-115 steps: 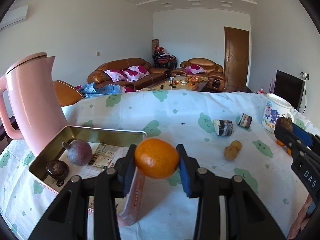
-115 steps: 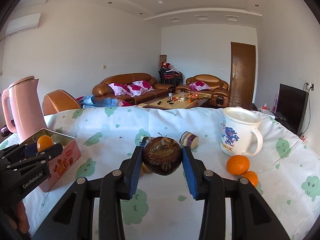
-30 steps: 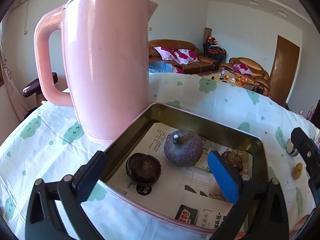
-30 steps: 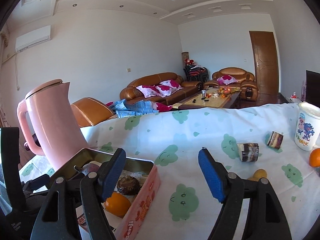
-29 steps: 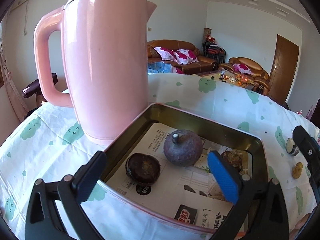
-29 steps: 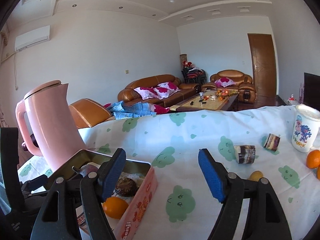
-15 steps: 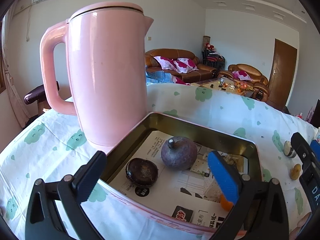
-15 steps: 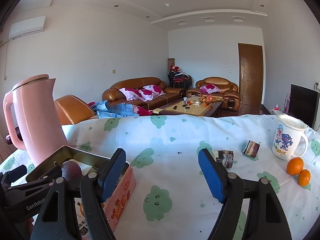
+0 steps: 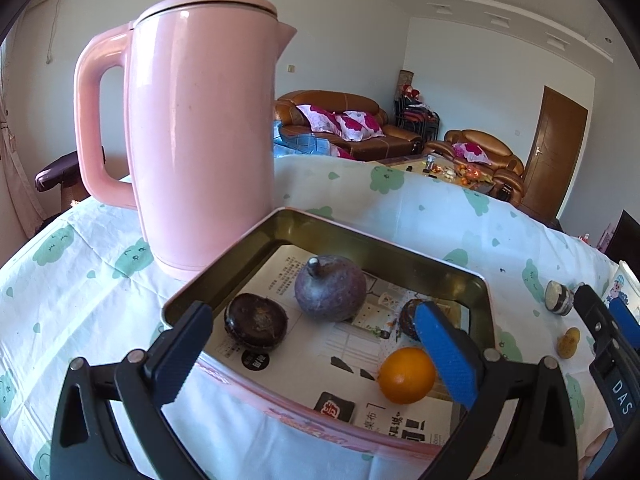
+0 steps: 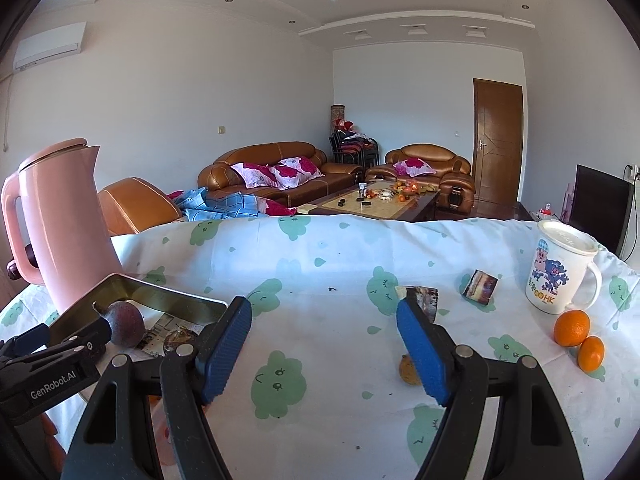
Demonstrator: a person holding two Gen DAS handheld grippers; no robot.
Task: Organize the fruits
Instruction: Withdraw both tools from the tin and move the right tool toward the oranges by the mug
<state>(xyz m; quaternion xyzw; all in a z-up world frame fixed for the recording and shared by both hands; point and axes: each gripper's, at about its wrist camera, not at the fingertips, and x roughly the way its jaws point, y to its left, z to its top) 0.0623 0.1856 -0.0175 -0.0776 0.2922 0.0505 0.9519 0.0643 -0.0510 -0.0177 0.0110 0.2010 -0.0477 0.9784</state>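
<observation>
On the bench's cloud-print cloth (image 9: 460, 224), the gold-lined tin (image 9: 384, 246) holds a smooth orange (image 9: 406, 376) and a purple fruit (image 9: 330, 294) beneath released left tongs (image 9: 316, 354), while only the right view, its tongs (image 10: 324, 344) likewise released, shows two oranges (image 10: 572, 328) beside the mug (image 10: 558, 274).

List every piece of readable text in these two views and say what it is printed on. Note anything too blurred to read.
"GenRobot.AI": on the left hand-held gripper, right wrist view.
"DAS": on the right hand-held gripper, left wrist view; the rest is cut off.
"OOHK": on the white mug, partly legible.
Paper lining the tin: Chinese print, too small to read.
</observation>
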